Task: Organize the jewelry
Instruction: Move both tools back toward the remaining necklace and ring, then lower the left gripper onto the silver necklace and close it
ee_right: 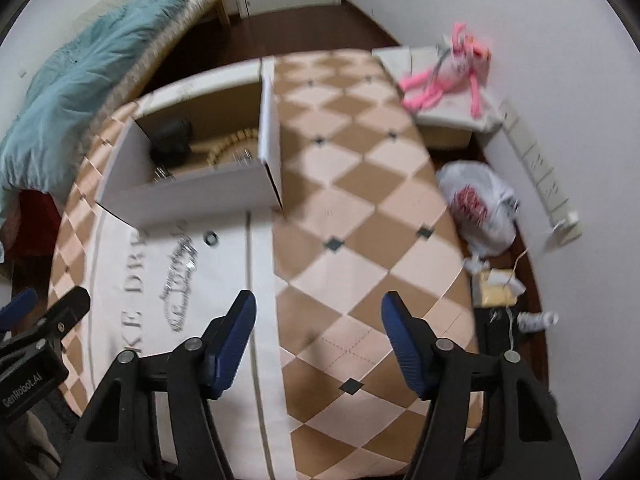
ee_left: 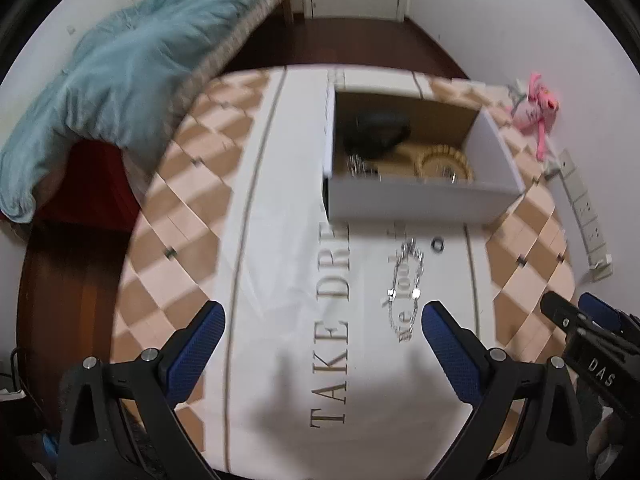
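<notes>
Necklace point(ee_left: 404, 284) on cloth point(ee_left: 288, 264), ring point(ee_left: 438, 245) beside, box point(ee_left: 420, 200) behind; both tools point(ee_left: 322, 320) point(ee_right: 318, 312) wide, empty.

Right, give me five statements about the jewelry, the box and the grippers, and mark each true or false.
1. The silver chain lies on the cloth, outside the box. True.
2. The left gripper is shut on the chain. False: its jaws are wide open and hold nothing.
3. A small dark ring lies on the cloth just in front of the box. True.
4. The box is empty. False: it holds a dark object, a beaded bracelet and something silver.
5. The right gripper holds the ring. False: it is open and holds nothing.
</notes>
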A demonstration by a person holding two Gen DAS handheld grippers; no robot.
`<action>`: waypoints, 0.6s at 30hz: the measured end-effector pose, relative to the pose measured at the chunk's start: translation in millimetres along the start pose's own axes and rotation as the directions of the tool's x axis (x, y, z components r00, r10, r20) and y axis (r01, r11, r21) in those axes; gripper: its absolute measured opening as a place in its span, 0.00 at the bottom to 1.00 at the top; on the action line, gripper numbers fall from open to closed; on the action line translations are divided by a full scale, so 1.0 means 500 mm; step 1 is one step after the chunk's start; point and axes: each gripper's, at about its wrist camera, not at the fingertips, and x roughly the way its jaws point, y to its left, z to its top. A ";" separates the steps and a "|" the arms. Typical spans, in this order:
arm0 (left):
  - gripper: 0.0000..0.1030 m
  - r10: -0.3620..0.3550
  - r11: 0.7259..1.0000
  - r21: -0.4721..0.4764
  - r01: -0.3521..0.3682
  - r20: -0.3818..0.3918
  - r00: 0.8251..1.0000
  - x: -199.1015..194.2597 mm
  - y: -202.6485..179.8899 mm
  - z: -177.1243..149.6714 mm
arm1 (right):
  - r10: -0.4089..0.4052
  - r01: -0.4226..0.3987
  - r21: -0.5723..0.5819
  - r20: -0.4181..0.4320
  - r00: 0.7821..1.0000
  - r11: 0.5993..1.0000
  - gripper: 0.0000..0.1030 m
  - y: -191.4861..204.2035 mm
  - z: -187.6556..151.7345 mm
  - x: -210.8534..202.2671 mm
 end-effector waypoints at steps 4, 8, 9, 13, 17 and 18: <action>0.97 -0.032 0.999 0.006 0.033 -0.039 0.999 0.043 -0.017 -0.002 | 0.019 -0.018 0.042 -0.032 0.999 0.999 0.65 -0.028 -0.007 0.054; 0.96 -0.065 0.998 0.023 0.067 -0.062 0.996 0.085 -0.050 0.017 | 0.022 -0.019 0.076 -0.037 0.999 0.997 0.65 -0.049 0.005 0.089; 0.93 -0.075 0.997 0.028 0.077 -0.067 0.995 0.095 -0.060 0.023 | 0.021 -0.017 0.087 -0.037 0.999 0.996 0.65 -0.056 0.009 0.097; 0.86 -0.093 0.993 0.060 0.098 -0.082 0.992 0.123 -0.095 0.048 | 0.007 -0.003 0.109 -0.032 0.999 0.994 0.65 -0.076 0.027 0.116; 0.72 -0.092 0.990 0.098 0.102 -0.096 0.991 0.152 -0.124 0.068 | 0.007 -0.003 0.128 -0.033 0.999 0.992 0.65 -0.091 0.044 0.123; 0.64 -0.088 0.989 0.110 0.099 -0.103 0.991 0.159 -0.130 0.071 | 0.007 -0.002 0.132 -0.034 0.999 0.991 0.65 -0.095 0.047 0.125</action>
